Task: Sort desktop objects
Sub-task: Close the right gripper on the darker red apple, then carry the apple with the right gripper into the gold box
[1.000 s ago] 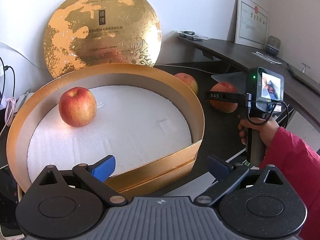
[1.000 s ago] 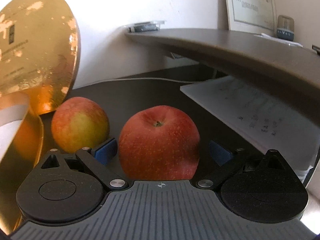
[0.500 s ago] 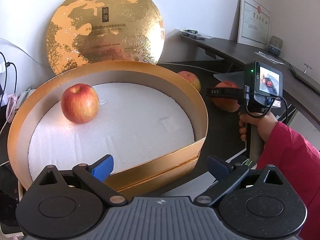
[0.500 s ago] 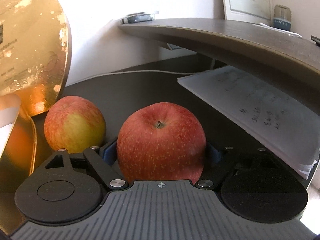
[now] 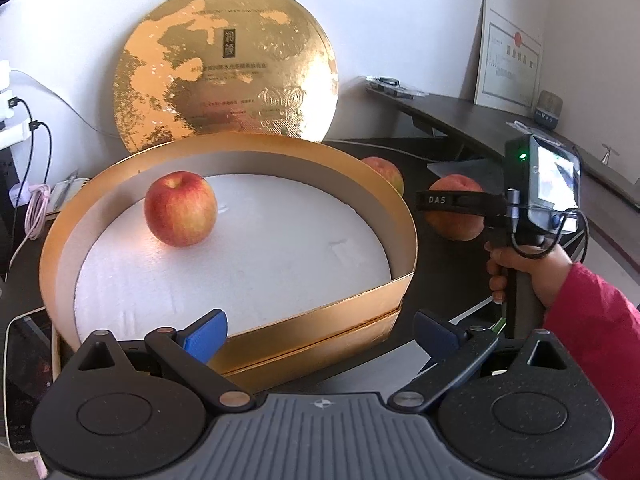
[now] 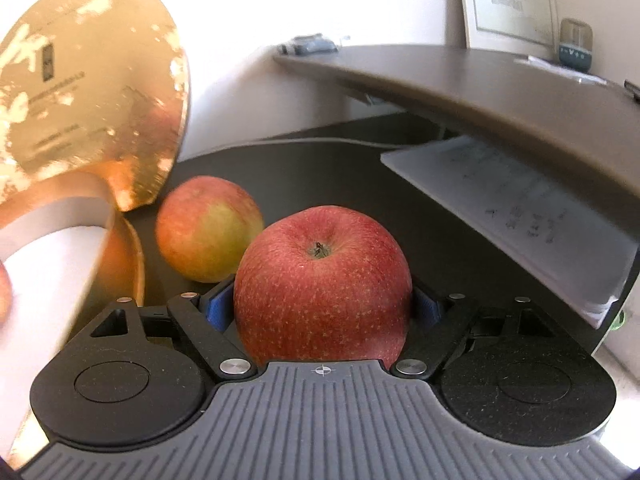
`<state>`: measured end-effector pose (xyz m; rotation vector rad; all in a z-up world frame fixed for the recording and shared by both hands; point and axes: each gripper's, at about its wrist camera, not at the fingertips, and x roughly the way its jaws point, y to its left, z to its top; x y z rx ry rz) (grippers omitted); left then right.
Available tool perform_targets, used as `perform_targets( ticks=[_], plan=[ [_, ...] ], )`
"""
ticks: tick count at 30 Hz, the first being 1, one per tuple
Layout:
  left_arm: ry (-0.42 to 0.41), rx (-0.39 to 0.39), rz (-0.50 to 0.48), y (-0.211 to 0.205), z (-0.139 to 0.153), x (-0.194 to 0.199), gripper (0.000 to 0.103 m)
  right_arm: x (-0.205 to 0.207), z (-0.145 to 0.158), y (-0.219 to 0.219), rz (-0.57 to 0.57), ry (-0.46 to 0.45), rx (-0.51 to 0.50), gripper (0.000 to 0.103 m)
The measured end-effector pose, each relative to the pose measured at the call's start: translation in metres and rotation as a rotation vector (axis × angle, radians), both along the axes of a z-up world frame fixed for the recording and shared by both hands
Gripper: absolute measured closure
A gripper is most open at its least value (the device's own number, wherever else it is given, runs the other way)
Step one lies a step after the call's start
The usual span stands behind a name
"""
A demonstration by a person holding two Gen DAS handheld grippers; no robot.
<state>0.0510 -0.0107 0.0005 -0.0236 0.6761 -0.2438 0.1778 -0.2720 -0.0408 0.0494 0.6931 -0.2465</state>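
My right gripper (image 6: 322, 308) is shut on a red apple (image 6: 320, 288), which it holds just above the dark desk; it also shows in the left wrist view (image 5: 454, 216), to the right of the box. A second red-green apple (image 6: 206, 228) lies behind it to the left, beside the round gold box (image 5: 320, 320). A third apple (image 5: 180, 208) rests on the white foam at the back left inside the box. My left gripper (image 5: 320, 332) is open and empty, hovering at the box's near rim.
The gold round lid (image 5: 224, 76) leans on the wall behind the box. A raised dark shelf (image 6: 500, 92) with a framed certificate (image 5: 508, 64) runs along the right, papers (image 6: 520, 208) beneath it. A phone (image 5: 24, 376) and cables (image 5: 36, 216) lie at left.
My right gripper closed on the red apple and has lifted it slightly, tilting towards the box. The left gripper drew back a little and stayed open.
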Motion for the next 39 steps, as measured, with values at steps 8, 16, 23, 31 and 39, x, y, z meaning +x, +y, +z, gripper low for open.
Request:
perform_targets(
  ticks=[8, 16, 23, 31, 39],
  plan=[
    [-0.041, -0.05, 0.013, 0.019, 0.007, -0.022, 0.003, -0.026, 0.059, 0.04, 0.092, -0.105, -0.04, 0.018],
    [-0.065, -0.089, 0.058, 0.051, 0.004, -0.039, 0.003, -0.026, 0.101, 0.114, 0.256, -0.147, -0.043, 0.018],
    [-0.07, -0.117, 0.081, 0.077, -0.001, -0.043, 0.003, 0.002, 0.08, 0.17, 0.349, -0.044, -0.021, 0.018],
    [-0.067, -0.141, 0.091, 0.094, -0.006, -0.036, 0.003, 0.051, 0.038, 0.199, 0.365, 0.162, -0.072, 0.018],
    [-0.053, -0.15, 0.098, 0.101, -0.011, -0.027, 0.003, 0.084, 0.01, 0.199, 0.324, 0.278, -0.109, 0.018]
  ],
)
